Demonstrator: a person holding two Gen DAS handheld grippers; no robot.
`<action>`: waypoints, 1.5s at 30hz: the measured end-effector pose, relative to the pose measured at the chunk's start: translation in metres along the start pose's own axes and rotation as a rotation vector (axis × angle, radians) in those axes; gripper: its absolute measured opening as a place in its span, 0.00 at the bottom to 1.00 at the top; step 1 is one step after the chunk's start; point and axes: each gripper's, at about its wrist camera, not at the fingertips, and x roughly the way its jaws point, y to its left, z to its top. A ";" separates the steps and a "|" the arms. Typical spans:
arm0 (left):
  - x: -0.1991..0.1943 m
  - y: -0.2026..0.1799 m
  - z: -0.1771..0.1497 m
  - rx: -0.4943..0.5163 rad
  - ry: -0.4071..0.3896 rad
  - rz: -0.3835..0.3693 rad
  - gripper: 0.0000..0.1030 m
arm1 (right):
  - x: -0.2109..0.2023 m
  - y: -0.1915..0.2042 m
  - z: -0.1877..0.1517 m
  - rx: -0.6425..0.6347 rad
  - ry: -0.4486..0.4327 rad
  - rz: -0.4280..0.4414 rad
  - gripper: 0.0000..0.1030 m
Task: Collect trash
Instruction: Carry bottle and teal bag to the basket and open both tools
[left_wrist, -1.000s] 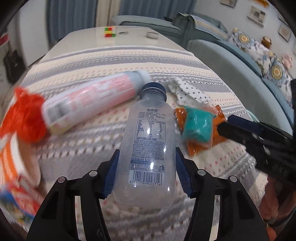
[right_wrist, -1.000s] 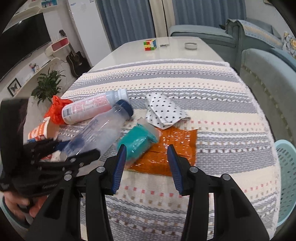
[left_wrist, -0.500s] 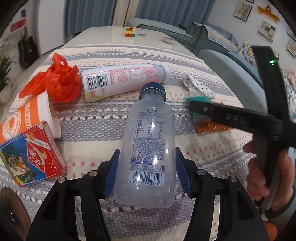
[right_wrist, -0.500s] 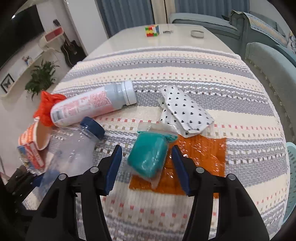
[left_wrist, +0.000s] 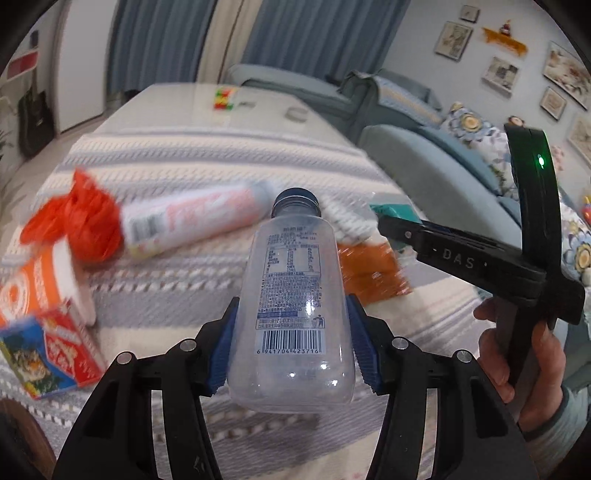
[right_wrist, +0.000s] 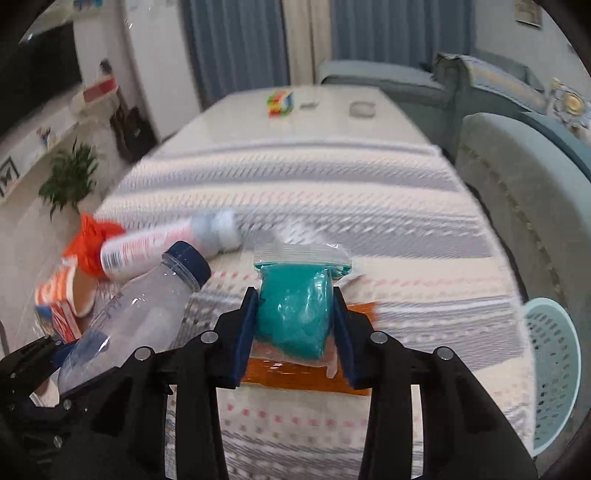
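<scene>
My left gripper (left_wrist: 291, 347) is shut on a clear plastic bottle (left_wrist: 291, 306) with a dark blue cap and holds it above the striped tablecloth (left_wrist: 207, 158); the bottle also shows in the right wrist view (right_wrist: 147, 310). My right gripper (right_wrist: 295, 328) is shut on a clear zip bag of teal stuff (right_wrist: 295, 310), lifted over an orange wrapper (right_wrist: 314, 376). The right gripper shows in the left wrist view (left_wrist: 402, 229) to the right of the bottle.
On the cloth lie a white and pink tube bottle (left_wrist: 192, 221), an orange plastic bag (left_wrist: 81, 221), an orange paper cup (left_wrist: 40, 284) and a red and blue box (left_wrist: 48, 354). A light blue mesh basket (right_wrist: 554, 369) stands off the table's right edge. A cube puzzle (right_wrist: 280, 103) sits far back.
My right gripper has closed on the teal zip bag and raised it off the orange wrapper. My left gripper has lifted the clear bottle higher.
</scene>
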 end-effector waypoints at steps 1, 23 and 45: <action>-0.002 -0.008 0.005 0.011 -0.011 -0.009 0.52 | -0.009 -0.009 0.002 0.010 -0.018 -0.013 0.35; 0.085 -0.263 0.069 0.287 0.073 -0.258 0.52 | -0.108 -0.269 -0.056 0.449 -0.114 -0.307 0.35; 0.165 -0.297 0.018 0.341 0.237 -0.259 0.60 | -0.067 -0.328 -0.135 0.590 0.044 -0.426 0.44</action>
